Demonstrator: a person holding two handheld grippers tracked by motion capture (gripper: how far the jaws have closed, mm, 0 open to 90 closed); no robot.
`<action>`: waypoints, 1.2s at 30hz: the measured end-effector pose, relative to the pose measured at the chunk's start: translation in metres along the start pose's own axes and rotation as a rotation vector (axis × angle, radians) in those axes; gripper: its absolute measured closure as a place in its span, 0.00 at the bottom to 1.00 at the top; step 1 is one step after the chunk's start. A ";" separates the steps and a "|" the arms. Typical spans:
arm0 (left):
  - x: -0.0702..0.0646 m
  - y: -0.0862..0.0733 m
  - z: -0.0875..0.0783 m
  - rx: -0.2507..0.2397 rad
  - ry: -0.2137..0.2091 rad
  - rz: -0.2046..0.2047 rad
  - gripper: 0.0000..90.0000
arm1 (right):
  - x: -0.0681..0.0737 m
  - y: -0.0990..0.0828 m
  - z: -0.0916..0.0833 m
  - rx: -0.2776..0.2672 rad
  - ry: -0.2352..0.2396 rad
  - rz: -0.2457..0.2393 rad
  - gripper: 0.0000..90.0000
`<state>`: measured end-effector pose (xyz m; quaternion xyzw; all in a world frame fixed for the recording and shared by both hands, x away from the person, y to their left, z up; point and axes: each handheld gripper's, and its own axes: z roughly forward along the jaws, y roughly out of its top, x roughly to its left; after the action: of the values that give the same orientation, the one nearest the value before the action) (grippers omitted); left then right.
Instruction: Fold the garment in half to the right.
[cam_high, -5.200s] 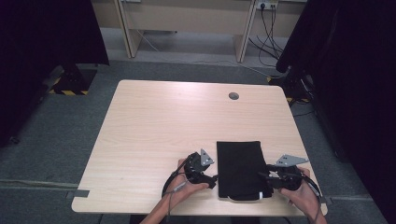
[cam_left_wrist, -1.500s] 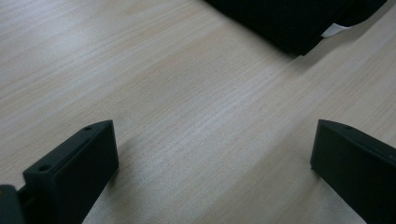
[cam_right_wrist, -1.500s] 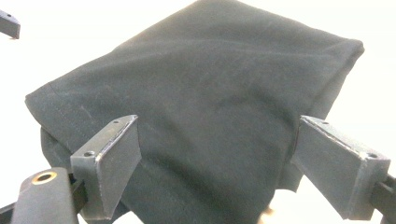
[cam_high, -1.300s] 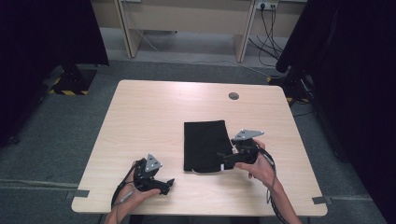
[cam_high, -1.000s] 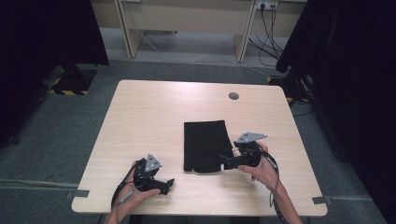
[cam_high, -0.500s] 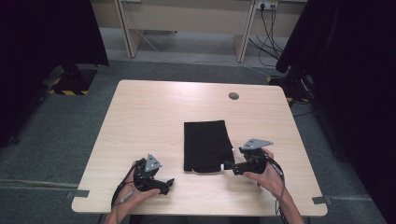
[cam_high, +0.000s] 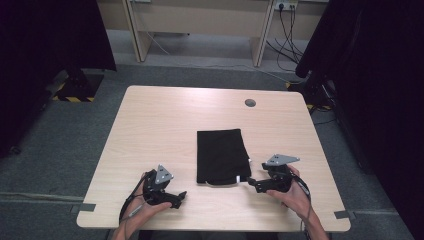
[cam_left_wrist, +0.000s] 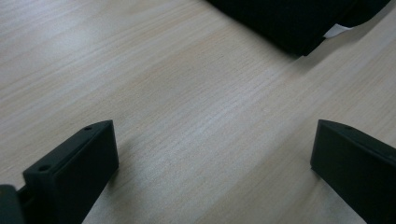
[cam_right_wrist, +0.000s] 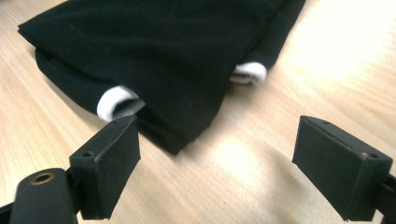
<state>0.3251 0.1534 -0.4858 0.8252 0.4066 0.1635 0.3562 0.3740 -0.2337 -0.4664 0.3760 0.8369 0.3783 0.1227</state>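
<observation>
A folded black garment (cam_high: 220, 155) lies flat on the wooden table (cam_high: 165, 125), with small white cuffs (cam_right_wrist: 116, 100) peeking from its near edge. My right gripper (cam_high: 251, 181) rests on the table just right of the garment's near right corner, jaws wide open and nothing between them; in the right gripper view the garment (cam_right_wrist: 163, 51) lies just ahead of the gripper (cam_right_wrist: 233, 158). My left gripper (cam_high: 181, 196) sits near the table's front edge, left of the garment, also open and empty (cam_left_wrist: 215, 163). A corner of the garment (cam_left_wrist: 299, 23) shows at the top of the left gripper view.
A round cable hole (cam_high: 250, 103) sits near the table's far right. The far and left parts of the tabletop are bare wood. Dark curtains (cam_high: 50, 35) hang left and right, and desk legs (cam_high: 260, 40) with cables stand beyond the table.
The garment now lies folded shorter and farther from the front edge. My right gripper has drawn back from its right edge toward the near right corner. The left gripper stayed put.
</observation>
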 end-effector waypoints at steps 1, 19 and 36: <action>0.000 0.000 0.000 0.000 0.000 0.000 0.00 | 0.000 -0.001 -0.001 0.002 0.001 0.002 0.17; 0.000 0.000 0.000 0.000 0.004 -0.002 0.00 | 0.004 -0.017 -0.010 0.017 -0.012 -0.004 0.17; 0.001 0.000 -0.001 0.002 0.008 -0.004 0.00 | -0.001 -0.029 -0.023 0.016 -0.037 0.008 0.17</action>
<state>0.3248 0.1543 -0.4856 0.8240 0.4101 0.1658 0.3540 0.3473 -0.2594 -0.4719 0.3871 0.8360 0.3653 0.1335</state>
